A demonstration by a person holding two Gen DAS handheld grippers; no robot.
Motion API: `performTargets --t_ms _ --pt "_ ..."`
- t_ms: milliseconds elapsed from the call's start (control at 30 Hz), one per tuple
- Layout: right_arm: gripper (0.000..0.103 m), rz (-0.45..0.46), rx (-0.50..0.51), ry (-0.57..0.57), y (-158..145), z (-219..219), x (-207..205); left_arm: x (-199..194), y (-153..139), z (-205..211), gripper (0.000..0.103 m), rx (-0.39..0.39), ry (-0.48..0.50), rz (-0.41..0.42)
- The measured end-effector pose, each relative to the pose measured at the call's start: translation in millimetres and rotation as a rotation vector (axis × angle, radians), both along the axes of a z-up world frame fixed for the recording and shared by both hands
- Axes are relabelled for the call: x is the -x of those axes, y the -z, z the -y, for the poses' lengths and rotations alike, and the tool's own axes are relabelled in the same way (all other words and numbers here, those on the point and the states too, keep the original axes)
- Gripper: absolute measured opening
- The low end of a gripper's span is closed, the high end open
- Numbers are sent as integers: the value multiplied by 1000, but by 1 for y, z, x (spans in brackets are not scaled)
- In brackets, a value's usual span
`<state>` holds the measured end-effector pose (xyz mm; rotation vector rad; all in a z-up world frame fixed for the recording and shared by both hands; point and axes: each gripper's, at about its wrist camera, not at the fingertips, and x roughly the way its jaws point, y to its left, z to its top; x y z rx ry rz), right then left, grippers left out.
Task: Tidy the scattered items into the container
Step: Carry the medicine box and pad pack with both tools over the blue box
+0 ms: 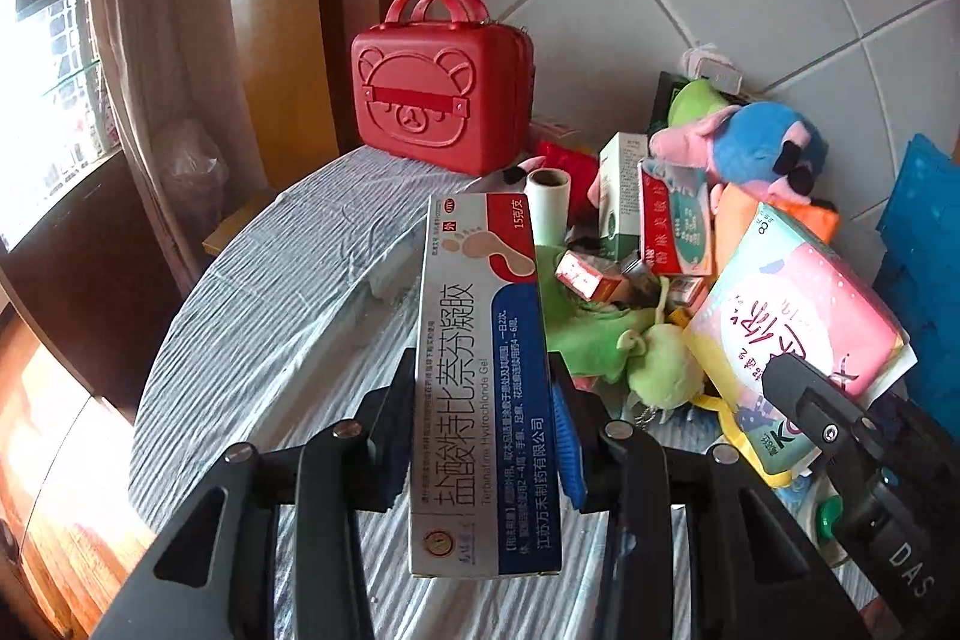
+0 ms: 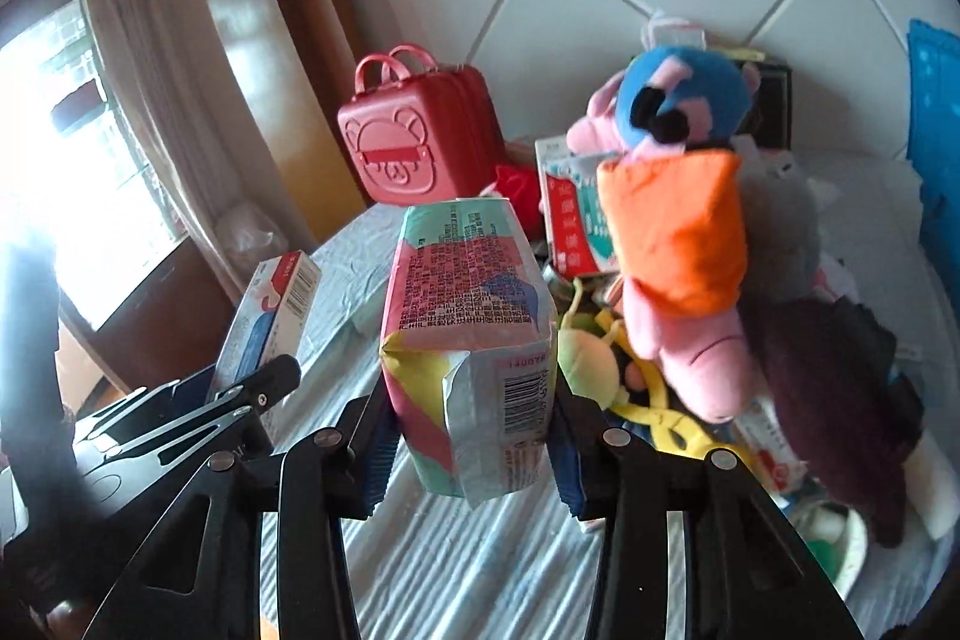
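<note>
while both tongs grip, left tongs (image 1: 486, 436) on the long white-blue ointment box (image 1: 480, 370), right tongs (image 2: 468, 436) on the pastel tissue pack (image 2: 468, 340), the red bear-faced plastic case (image 1: 438, 100) sits ahead, nearer the left.

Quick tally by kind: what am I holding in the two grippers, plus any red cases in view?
Medicine boxes: 1, the gel box, clamped in the left gripper
Soft packs: 1, the pastel pack, clamped in the right gripper
Red cases: 1, the red case
Total: 3
</note>
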<state>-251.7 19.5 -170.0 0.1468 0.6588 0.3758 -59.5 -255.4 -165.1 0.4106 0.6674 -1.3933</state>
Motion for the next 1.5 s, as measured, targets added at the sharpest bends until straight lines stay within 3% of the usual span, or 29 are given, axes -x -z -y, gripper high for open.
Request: performTargets --t_ms 200,367,567,767,900,1033,1100,1200,1400,1500 --pt "42 135 28 144 -80 57 49 40 -68 -20 38 129 108 -13" --pt "42 219 94 287 -131 118 87 104 -113 -30 38 216 222 -26" --pt "42 287 118 410 -174 211 124 212 -152 -42 38 269 337 -27" --pt "42 311 141 446 -207 338 145 343 -186 -55 38 283 408 -22" --pt "42 277 203 447 -223 422 145 426 -213 -48 39 232 487 -20" --pt "42 163 237 423 -218 489 135 479 -226 -24 38 63 569 -62" --pt "42 104 250 410 -212 512 131 500 -226 -9 38 -13 570 -58" --pt "42 43 268 420 -197 542 125 534 -226 2 38 -40 562 9" --pt "42 -41 276 440 -186 581 103 571 -219 43 38 -107 536 -9" --pt "42 -80 272 420 -183 598 86 589 -210 62 38 -193 523 -24"
